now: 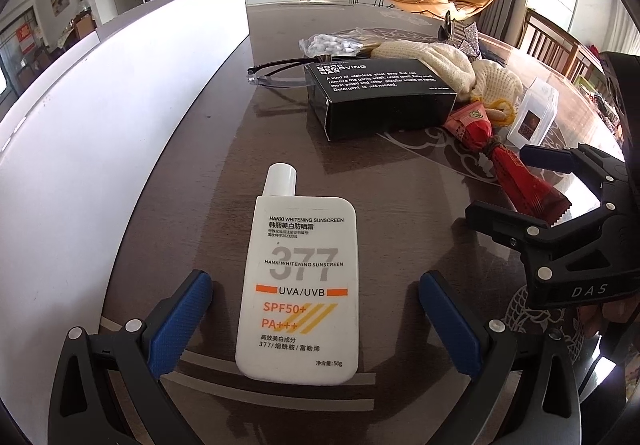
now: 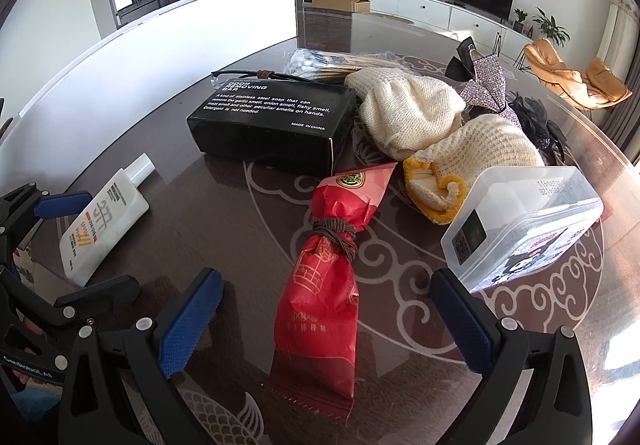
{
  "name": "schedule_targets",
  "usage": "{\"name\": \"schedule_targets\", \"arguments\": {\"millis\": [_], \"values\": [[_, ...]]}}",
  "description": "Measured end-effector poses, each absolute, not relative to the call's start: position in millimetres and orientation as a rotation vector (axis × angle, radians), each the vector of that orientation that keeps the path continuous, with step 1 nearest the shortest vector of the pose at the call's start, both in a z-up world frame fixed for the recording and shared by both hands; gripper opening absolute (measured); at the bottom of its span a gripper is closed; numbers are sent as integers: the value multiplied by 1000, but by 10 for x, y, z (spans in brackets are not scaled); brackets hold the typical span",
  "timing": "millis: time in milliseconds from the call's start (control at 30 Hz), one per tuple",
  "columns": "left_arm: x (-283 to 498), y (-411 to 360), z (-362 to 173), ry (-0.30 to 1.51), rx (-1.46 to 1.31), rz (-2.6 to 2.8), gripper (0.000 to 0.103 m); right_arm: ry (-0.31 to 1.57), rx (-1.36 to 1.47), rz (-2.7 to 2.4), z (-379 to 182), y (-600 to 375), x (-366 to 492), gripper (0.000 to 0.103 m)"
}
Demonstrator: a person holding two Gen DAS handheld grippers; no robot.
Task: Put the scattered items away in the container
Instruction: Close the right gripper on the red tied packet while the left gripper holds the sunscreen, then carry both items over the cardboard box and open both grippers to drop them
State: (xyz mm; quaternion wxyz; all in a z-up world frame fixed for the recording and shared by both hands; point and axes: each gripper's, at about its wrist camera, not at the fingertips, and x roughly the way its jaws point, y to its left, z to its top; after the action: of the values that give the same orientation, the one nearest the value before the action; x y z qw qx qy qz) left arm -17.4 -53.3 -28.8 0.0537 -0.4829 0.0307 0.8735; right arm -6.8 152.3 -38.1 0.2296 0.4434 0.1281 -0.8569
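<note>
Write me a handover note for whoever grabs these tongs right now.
Left tongs: open, empty, straddling the sunscreen bottle, which lies flat on the table.
Right tongs: open, empty, lined up on the red snack packet.
White container stands along the left side; its inside is not visible.
Still loose on the table: black soap box, knit gloves, clear plastic case, cotton swabs.
Nothing gripped yet. Likely next: close on bottle and packet, then carry them to the container.

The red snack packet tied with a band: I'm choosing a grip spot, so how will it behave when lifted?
The red snack packet looks like thin crinkled foil, so probably light and floppy. The band pinches it, so it may bend there. Lying flat on the table, it seems unlikely to roll, though the glossy top may let it slide.
</note>
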Motion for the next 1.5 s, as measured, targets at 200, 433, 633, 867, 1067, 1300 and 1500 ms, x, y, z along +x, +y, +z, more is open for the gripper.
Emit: {"name": "schedule_targets", "arguments": {"millis": [200, 433, 633, 867, 1067, 1300, 1500], "values": [[-167, -573, -281, 142, -1485, 2581, 103, 398, 1289, -2289, -358, 1489, -116, 103], [-141, -661, -163, 86, -1482, 2608, 51, 348, 1309, -2299, -201, 1604, -126, 21], [20, -673, 3, 2, -1438, 2616, 51, 248, 1256, -2305, 43, 1765, 69, 21], [60, -623, 144, -54, -1430, 2598, 51, 261, 1262, -2261, 192, 1688, 219, 21], [70, -1051, 985, -96, -1256, 2718, 51, 239, 1101, -2230, 928, 1275, 177, 21], [-104, -2180, 1494, -121, -1252, 2911, 51, 226, 945, -2089, 1625, 86, 53, 21], [-374, -3065, 1205, -282, -1429, 2913, 51, 259, 1009, -1983, 1431, -1100, -227, 21]]}}
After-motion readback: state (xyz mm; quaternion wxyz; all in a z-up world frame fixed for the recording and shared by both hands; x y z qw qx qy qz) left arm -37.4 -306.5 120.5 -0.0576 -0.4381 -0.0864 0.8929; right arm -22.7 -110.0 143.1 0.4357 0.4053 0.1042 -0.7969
